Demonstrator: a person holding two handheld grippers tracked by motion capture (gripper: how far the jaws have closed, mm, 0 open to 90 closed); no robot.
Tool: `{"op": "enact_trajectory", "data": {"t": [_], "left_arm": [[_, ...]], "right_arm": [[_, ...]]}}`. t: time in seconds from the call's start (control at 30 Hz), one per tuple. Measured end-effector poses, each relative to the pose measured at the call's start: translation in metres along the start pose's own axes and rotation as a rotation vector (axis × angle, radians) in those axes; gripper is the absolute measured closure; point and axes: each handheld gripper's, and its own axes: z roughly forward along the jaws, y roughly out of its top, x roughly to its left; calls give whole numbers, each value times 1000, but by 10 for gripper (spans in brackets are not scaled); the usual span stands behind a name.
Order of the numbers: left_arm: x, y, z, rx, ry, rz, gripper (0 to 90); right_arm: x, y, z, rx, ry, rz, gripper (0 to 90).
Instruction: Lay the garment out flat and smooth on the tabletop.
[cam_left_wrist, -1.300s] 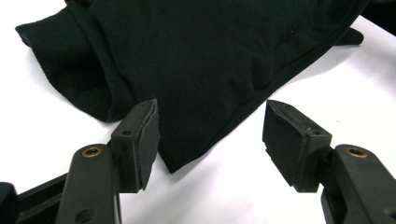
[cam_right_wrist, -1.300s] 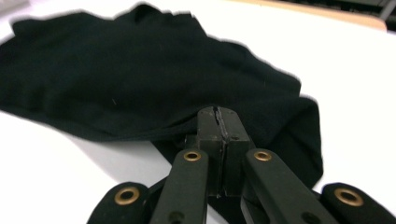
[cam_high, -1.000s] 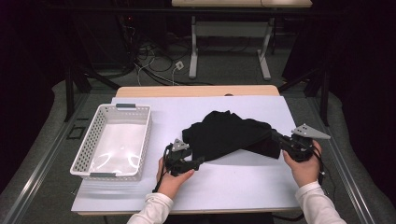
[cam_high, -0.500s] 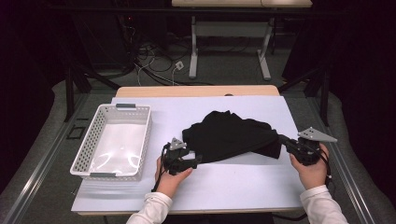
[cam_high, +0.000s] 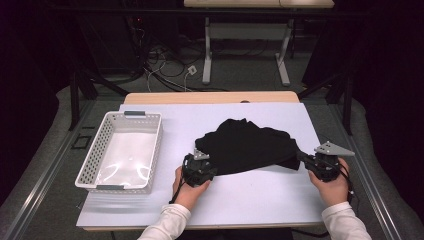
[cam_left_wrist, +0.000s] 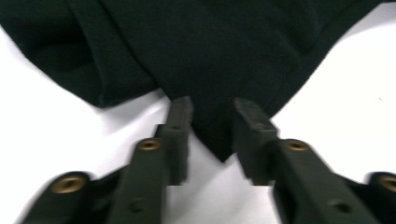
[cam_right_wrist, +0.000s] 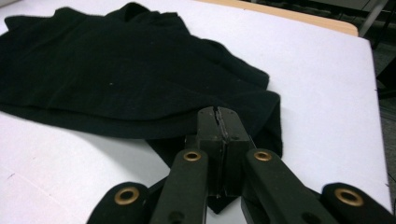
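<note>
A cloth lies on the worktop, a bit right of the middle. A basket sits on the worktop too, to the left of the cloth and apart from it. The left tool is at the near left corner of the cloth, between the basket and the cloth. The right tool is at the near right corner of the cloth, close to the right edge of the worktop.
</note>
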Motion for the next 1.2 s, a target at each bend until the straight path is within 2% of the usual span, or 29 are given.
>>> {"op": "enact_trajectory", "data": {"t": [0.1, 0.2, 0.3, 0.33, 0.43, 0.57, 0.7, 0.9, 1.2], "left_arm": [[0, 0, 1, 9, -33, -2, 838], [0, 1, -1, 7, -34, -1, 888], [3, 1, -9, -14, -43, -4, 892], [4, 2, -13, -25, -45, -15, 893], [8, 3, -29, -53, -41, -12, 893], [11, -2, -50, -76, -43, -24, 894], [11, -10, -69, -103, -47, -15, 894], [2, -16, -94, -148, -72, -3, 895], [-16, -31, -110, -166, -121, 11, 895]], "right_arm": [[4, 0, 2, 0, 5, -15, 894], [8, 0, 2, -5, 15, -21, 894], [11, 1, 1, -5, 27, -27, 894], [12, 1, 1, -8, 28, -29, 894], [15, 1, 0, -6, 42, -32, 894], [21, 2, -2, -4, 63, -51, 894], [25, 0, -6, 3, 76, -64, 894], [22, -7, -26, -9, 80, -50, 894], [22, -21, -62, -35, 102, -35, 894]]}}
